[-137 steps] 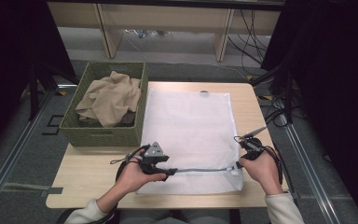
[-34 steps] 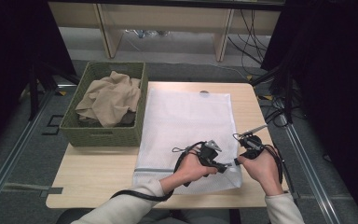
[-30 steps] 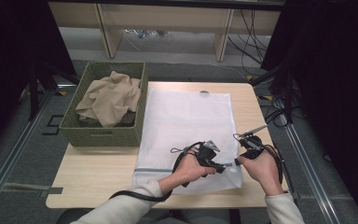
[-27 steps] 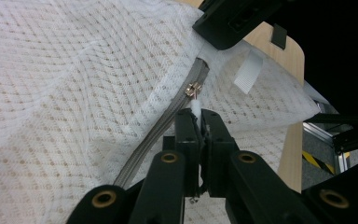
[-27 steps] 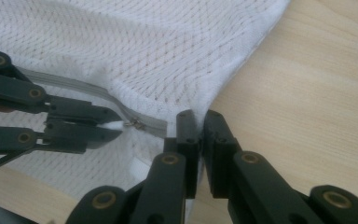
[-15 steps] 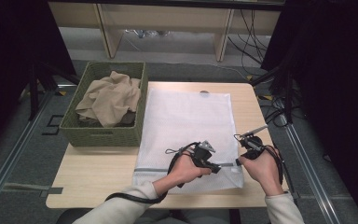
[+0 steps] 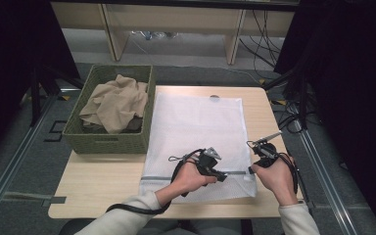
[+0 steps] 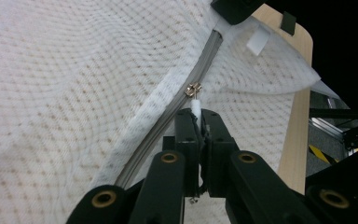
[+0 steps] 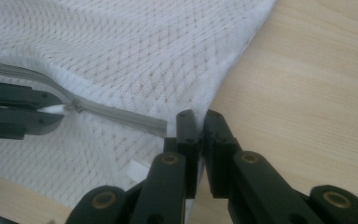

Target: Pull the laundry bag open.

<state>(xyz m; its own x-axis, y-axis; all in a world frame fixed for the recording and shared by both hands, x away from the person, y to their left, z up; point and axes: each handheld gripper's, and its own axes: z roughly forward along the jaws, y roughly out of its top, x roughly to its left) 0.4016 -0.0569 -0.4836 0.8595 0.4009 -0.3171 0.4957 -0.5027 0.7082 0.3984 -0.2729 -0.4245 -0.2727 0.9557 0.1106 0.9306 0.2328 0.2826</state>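
A white mesh laundry bag lies flat on the wooden table, with a grey zipper running across near its front edge. In the left gripper view my left gripper is shut on the white pull tab of the zipper slider. In the high view that gripper sits over the zipper, right of the middle. My right gripper is shut on the bag's edge at the zipper's end, and in the high view it holds the bag's front right side. The two grippers are close together.
A green woven basket with a crumpled beige cloth stands at the table's left, touching the bag's left side. Bare wood lies right of the bag. Cables trail from both grippers.
Over several seconds my left gripper has travelled from the bag's left side rightward along the zipper. In the last second it eased slightly back to the left. The right gripper has stayed put.
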